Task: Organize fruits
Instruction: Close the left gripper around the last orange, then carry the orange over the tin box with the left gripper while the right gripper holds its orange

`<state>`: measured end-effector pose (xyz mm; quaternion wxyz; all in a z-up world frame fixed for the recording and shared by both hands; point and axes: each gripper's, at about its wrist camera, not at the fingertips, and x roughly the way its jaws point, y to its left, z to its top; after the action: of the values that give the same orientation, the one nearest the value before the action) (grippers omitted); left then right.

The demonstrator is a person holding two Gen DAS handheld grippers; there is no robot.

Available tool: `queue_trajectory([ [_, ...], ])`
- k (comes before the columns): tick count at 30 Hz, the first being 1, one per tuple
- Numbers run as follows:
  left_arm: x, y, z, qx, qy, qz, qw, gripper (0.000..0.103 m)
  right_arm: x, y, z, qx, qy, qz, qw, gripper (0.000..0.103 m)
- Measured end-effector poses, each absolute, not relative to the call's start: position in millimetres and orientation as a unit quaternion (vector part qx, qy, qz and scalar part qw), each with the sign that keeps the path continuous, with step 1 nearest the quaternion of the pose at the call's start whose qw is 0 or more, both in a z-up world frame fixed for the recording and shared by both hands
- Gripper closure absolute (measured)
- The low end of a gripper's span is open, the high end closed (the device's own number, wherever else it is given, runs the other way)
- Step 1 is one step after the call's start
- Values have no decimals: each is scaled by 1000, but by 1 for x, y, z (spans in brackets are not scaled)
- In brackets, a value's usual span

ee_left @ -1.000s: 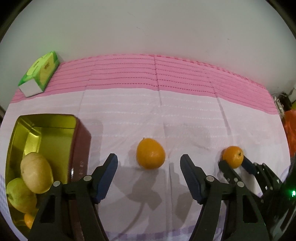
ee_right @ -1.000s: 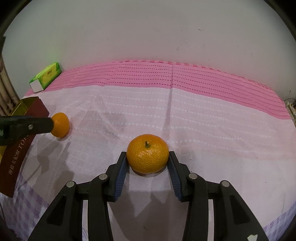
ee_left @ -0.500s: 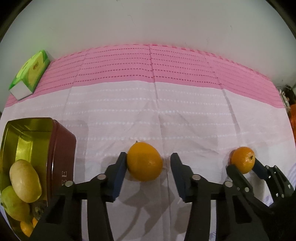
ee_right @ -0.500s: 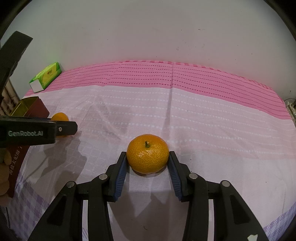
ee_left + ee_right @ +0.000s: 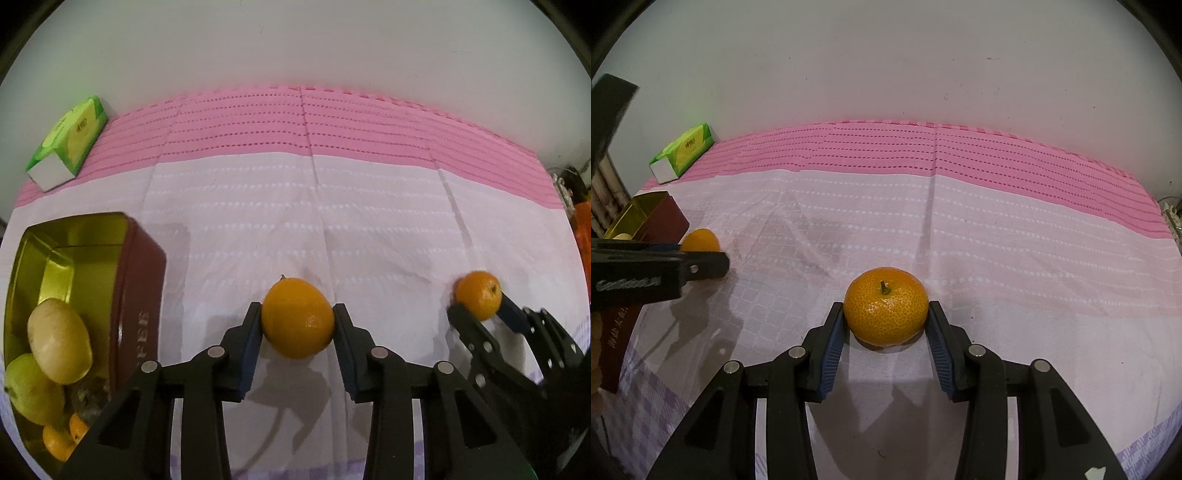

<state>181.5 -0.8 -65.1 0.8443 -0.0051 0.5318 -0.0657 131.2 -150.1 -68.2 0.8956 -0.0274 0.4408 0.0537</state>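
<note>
Both grippers are clamped on fruit over the pink and white tablecloth (image 5: 369,206). The left gripper (image 5: 297,318) has just been closing, and its blue pads now press both sides of a smooth orange (image 5: 297,317) that sits on the cloth between them. Over at about three o'clock from that orange, the right gripper (image 5: 886,314) holds a dimpled mandarin (image 5: 885,305), stem up, squeezed between its ribbed pads and resting on the cloth. At about nine o'clock from the orange stands an open tin (image 5: 138,280), dark red outside and gold inside, just beside the left gripper's finger. Inside it I can see a tan pear (image 5: 59,339) lying on a green apple (image 5: 31,391), with small oranges (image 5: 59,441) at the near end. Far back at about ten o'clock, against the white wall (image 5: 295,48), lies a green tissue pack (image 5: 70,138), well apart from the fruit.
</note>
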Motion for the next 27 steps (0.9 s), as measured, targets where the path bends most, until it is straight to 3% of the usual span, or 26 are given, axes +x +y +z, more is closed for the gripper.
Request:
queue_trajectory([
  [27,94,68,15,-8,485,-68,872,65,136,-142,-72,-47,439,44,896,62],
])
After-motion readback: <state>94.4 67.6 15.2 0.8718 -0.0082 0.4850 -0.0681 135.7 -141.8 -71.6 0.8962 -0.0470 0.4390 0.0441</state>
